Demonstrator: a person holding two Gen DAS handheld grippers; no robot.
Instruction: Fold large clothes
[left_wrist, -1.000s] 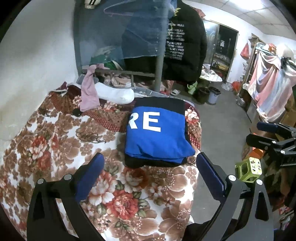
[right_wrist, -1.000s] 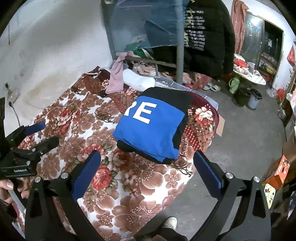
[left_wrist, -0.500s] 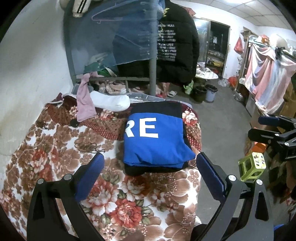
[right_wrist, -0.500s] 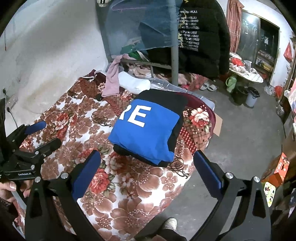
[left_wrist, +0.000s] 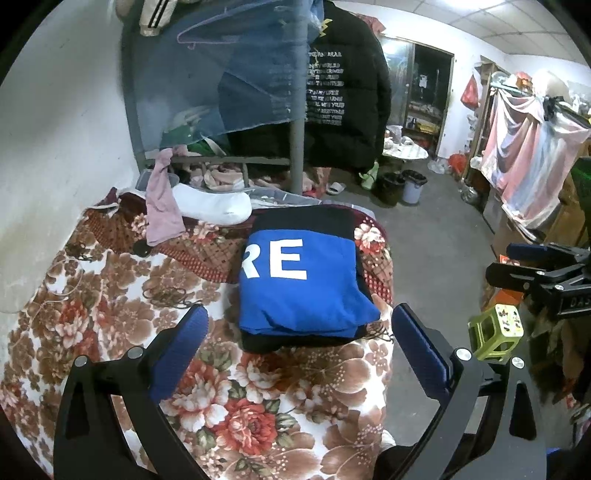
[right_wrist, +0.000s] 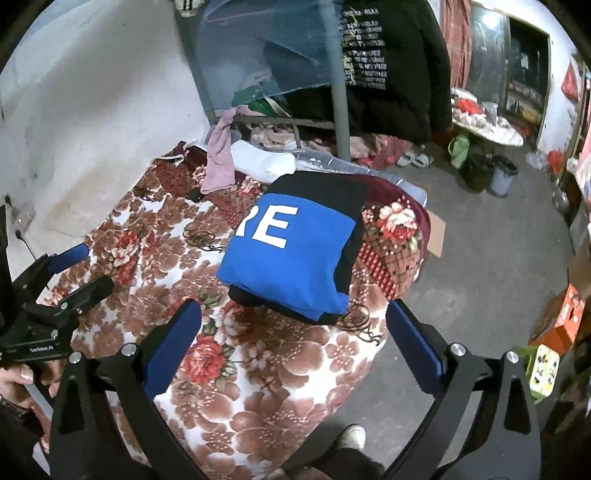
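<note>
Sweatshirt, blue and black with white letters "RE": folded into compact rectangle, lying on floral blanket near bed's right edge, toward far end. Fold looks complete.

Left gripper: tongs spread, nothing held, hanging above blanket on near side of garment.

Right gripper: tongs spread, nothing held, likewise clear of cloth.

Handling, judged: soft, thick, fairly light; layers may slide apart. If moved, pinch full stack at near folded edge, both corners together.
</note>
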